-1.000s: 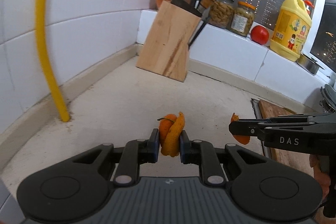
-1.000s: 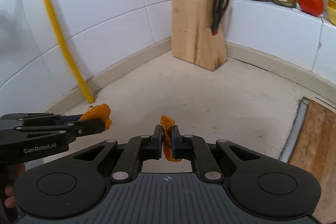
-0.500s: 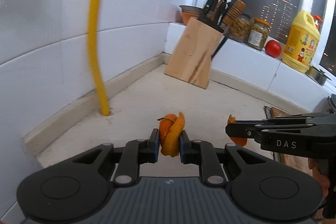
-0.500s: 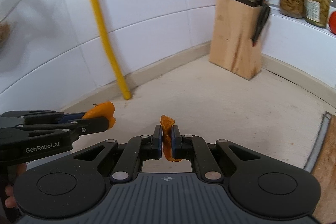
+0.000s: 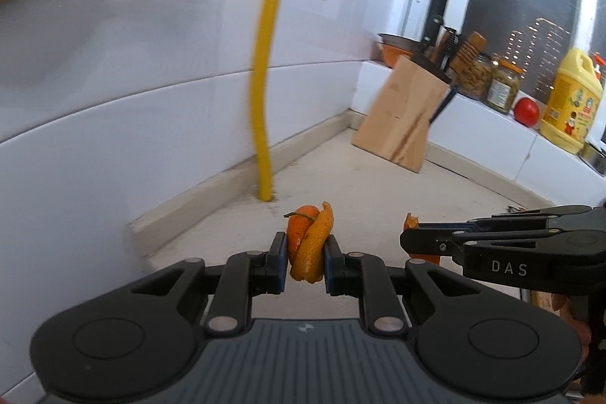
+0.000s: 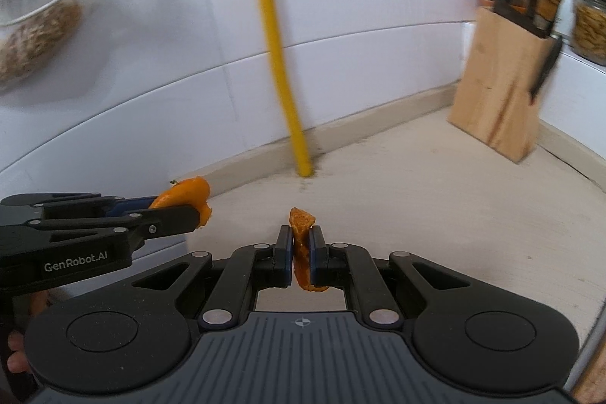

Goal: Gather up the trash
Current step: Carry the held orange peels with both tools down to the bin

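At the near edge of the left wrist view, at six o'clock, the left gripper (image 5: 305, 258) has its jaws closed tight on a curled piece of orange peel (image 5: 308, 245) with a green stem at its top, held clear above the worktop (image 5: 378, 192). At three o'clock from it the right gripper (image 5: 411, 239) comes in sideways, a scrap of peel showing at its tip. In the right wrist view that gripper (image 6: 301, 245) has its jaws nearly together on a thin, folded strip of peel (image 6: 302, 228) that hangs below the pads. The left gripper shows there at nine o'clock with its own peel.

Farther out, toward twelve o'clock, a yellow pipe (image 5: 265, 93) rises from the pale worktop against the white tiled wall (image 5: 151, 82). At about two o'clock, in the corner, a wooden knife block (image 5: 399, 112) stands on the worktop, tilted in the view, holding dark-handled knives and a ribbed wooden handle; scissors hang at its side. Behind it, on the raised white ledge (image 5: 492, 127), an orange bowl (image 5: 394, 48) sits at the corner; what it holds cannot be told. Next along the ledge are two glass jars (image 5: 488, 82) filled with pale and greenish preserved food, a red tomato (image 5: 526, 111) and a yellow jug (image 5: 572, 101) with a handle and printed label. At the upper left of both views, a blurred brown mass shows against the wall; I cannot tell what it is.
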The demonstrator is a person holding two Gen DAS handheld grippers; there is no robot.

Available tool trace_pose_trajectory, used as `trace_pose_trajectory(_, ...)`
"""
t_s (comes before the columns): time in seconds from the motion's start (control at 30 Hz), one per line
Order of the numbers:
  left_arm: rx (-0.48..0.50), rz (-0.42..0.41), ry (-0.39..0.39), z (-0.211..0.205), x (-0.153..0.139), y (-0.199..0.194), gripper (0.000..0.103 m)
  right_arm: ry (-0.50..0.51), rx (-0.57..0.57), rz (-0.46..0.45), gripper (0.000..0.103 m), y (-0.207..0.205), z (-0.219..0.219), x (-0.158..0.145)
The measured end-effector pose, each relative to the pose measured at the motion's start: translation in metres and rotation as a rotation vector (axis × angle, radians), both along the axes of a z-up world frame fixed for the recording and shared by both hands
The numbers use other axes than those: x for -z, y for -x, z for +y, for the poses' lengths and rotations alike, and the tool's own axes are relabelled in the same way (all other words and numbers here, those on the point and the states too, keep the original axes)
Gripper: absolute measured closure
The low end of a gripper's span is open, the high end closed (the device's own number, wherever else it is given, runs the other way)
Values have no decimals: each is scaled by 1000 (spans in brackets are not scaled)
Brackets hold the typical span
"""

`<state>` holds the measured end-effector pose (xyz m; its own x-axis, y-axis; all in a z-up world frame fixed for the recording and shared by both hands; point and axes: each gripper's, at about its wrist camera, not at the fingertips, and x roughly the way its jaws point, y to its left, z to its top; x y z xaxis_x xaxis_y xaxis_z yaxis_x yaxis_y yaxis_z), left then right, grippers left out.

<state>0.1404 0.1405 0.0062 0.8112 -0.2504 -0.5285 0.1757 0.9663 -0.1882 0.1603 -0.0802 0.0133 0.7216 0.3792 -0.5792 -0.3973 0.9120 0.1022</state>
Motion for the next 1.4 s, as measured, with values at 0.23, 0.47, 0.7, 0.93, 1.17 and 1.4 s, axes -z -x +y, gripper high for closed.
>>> trace_pose_trajectory(0.23, -78, -4, -3, 27, 0, 24, 89, 6, -92, 4, 91, 9, 35, 1)
trace_pose_trajectory(0.47, -171, -4, -8, 53, -1, 55, 89, 9, -193, 14, 91, 23, 69, 2)
trace_pose_trajectory(0.7, -252, 18, -10, 74, 5, 84, 89, 11, -304, 36, 91, 39, 106, 7)
trace_pose_trajectory(0.93, -317, 58, -12, 86, 16, 110, 89, 16, -395, 89, 91, 56, 137, 22)
trace_pose_trajectory(1.17, -383, 115, 20, 94, 37, 123, 89, 29, -441, 133, 91, 69, 156, 39)
trace_pose_trajectory(1.4, -494, 199, 95, 101, 66, 128, 89, 56, -474, 206, 91, 61, 164, 64)
